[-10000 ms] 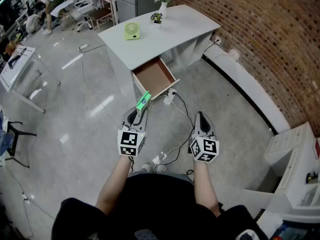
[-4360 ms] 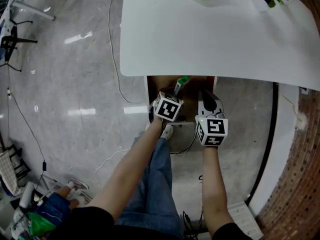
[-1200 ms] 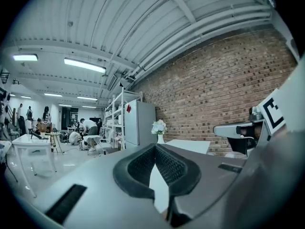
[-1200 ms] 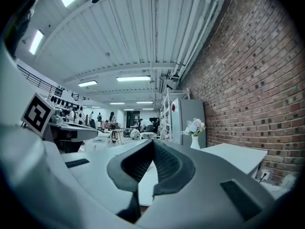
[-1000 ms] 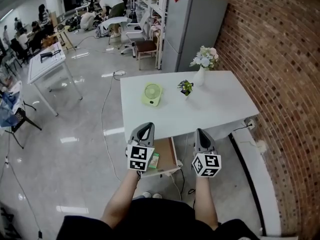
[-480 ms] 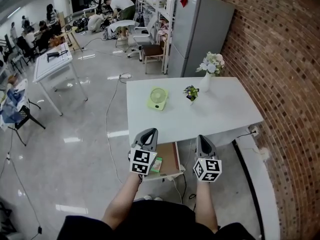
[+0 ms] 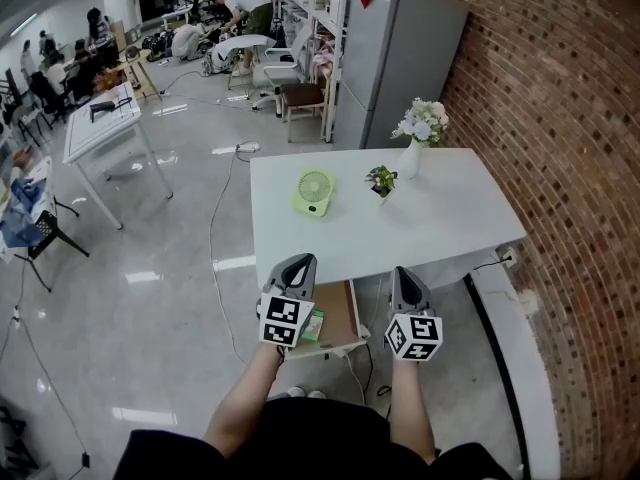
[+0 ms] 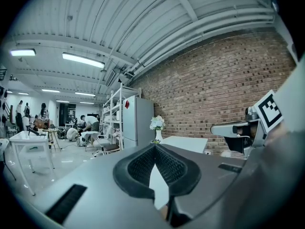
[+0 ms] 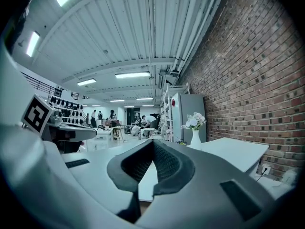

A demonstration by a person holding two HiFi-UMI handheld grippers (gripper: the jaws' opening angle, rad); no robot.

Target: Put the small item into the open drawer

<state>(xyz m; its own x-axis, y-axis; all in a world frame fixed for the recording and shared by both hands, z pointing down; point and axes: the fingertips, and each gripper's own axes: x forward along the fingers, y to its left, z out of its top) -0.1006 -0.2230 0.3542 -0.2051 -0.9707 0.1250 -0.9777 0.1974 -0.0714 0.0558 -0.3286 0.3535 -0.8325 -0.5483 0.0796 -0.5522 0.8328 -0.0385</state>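
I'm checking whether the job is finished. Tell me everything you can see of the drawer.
The drawer stands open, pulled out from under the near edge of the white table. Its bottom looks like brown wood, with a pale front rim. A small green item lies inside along its left side, partly hidden behind the left gripper.

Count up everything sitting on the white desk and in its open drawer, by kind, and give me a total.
Green desk fan: 1
Small potted plant: 1
Vase of flowers: 1
Small green item, in the drawer: 1
Total: 4
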